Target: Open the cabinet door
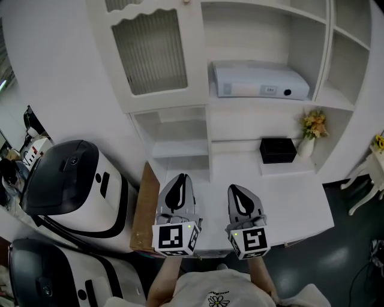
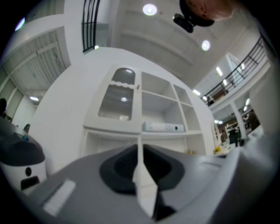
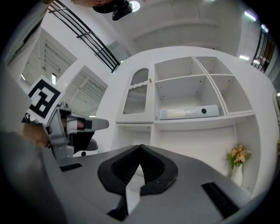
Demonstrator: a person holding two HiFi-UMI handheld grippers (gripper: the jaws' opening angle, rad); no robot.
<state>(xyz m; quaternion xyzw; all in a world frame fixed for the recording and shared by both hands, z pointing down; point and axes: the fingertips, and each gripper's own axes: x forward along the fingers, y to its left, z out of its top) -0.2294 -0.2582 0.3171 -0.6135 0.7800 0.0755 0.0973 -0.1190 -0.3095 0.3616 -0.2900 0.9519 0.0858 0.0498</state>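
Approach step, by my judgement: the left gripper [image 1: 179, 178] and right gripper [image 1: 237, 189], jaws pressed together on nothing, hover above the white desk [image 1: 300, 204], well short of the closed ribbed-glass cabinet door [image 1: 153, 51] upper left, whose small knob [image 3: 150, 80] the next move must reach with jaws parted.

Bright, even indoor light
Glare is thrown by round ceiling lamps [image 2: 149, 8] in the left gripper view; corners are blackened and lines bowed in both gripper views; the near foreground is blurred.
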